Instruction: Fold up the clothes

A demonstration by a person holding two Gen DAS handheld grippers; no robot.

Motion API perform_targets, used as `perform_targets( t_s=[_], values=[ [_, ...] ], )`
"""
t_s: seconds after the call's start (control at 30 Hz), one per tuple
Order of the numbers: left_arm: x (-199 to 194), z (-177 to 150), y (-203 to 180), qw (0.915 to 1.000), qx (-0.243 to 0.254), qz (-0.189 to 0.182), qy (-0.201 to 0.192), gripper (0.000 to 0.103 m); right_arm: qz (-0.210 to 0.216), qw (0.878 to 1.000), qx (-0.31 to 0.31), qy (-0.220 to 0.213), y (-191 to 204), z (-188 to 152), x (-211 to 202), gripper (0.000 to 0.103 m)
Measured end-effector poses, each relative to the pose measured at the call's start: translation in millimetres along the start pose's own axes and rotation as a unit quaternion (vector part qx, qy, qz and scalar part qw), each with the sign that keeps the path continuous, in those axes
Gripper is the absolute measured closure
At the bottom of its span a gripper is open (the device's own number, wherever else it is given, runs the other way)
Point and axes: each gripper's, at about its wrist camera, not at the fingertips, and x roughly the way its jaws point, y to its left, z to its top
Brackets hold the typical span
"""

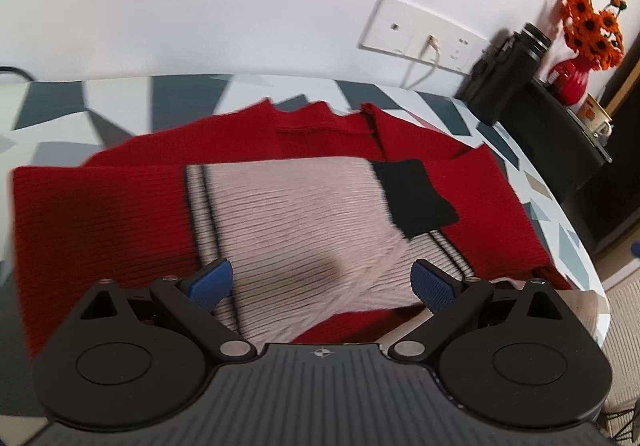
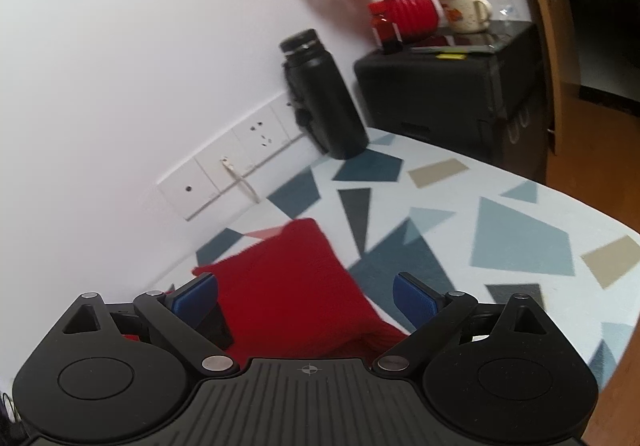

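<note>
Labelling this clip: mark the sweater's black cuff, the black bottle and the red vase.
black cuff (image 1: 414, 198), left wrist view, middle of the cuff.
black bottle (image 2: 326, 102), right wrist view, middle of its body.
red vase (image 2: 408, 8), right wrist view, ribbed belly.

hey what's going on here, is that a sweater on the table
Yes. A person with a handheld gripper in each hand is folding a red sweater on a table with a geometric-patterned cover. The sleeves, beige with black cuffs, are already laid across the body. The left gripper is open above the beige sleeve, holding nothing. The right gripper is also open, over a red corner of the sweater. A black bottle stands by the wall.
</note>
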Motion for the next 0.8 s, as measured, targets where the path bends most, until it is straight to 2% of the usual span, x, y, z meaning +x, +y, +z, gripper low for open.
perform_targets(
  t_s=[0.03, 0.13, 0.27, 0.4, 0.5, 0.57, 0.7, 0.8],
  values=[
    [-6, -3, 6, 1.0, -0.002, 0.005, -0.005, 0.005, 0.004, 1.0, -0.003, -0.003, 6, 1, 2, 0.001],
    [-22, -13, 23, 0.9994, -0.008, 0.026, -0.021, 0.005, 0.016, 1.0, -0.023, 0.004, 25, 0, 10, 0.001],
    [-42, -33, 46, 0.9972, -0.03, 0.054, -0.041, 0.004, 0.019, 0.998, -0.035, 0.04, 46, -5, 34, 0.001],
    [-54, -48, 64, 0.9949, -0.051, 0.074, -0.046, 0.004, 0.049, 0.997, -0.039, 0.054, 69, -10, 43, 0.001],
    [-62, -52, 70, 0.9925, -0.063, 0.085, -0.061, 0.004, 0.063, 0.993, -0.082, 0.061, 82, -17, 44, 0.001],
    [-66, -57, 76, 0.9909, -0.076, 0.088, -0.068, 0.003, 0.06, 0.991, -0.105, 0.065, 85, -19, 46, 0.001],
    [-69, -66, 79, 0.9901, -0.08, 0.097, -0.063, 0.003, 0.062, 0.992, -0.085, 0.068, 77, -19, 58, 0.001],
    [-68, -71, 78, 0.9882, -0.055, 0.135, -0.048, 0.003, 0.057, 0.994, -0.066, 0.073, 68, -20, 71, 0.001]
  ],
)
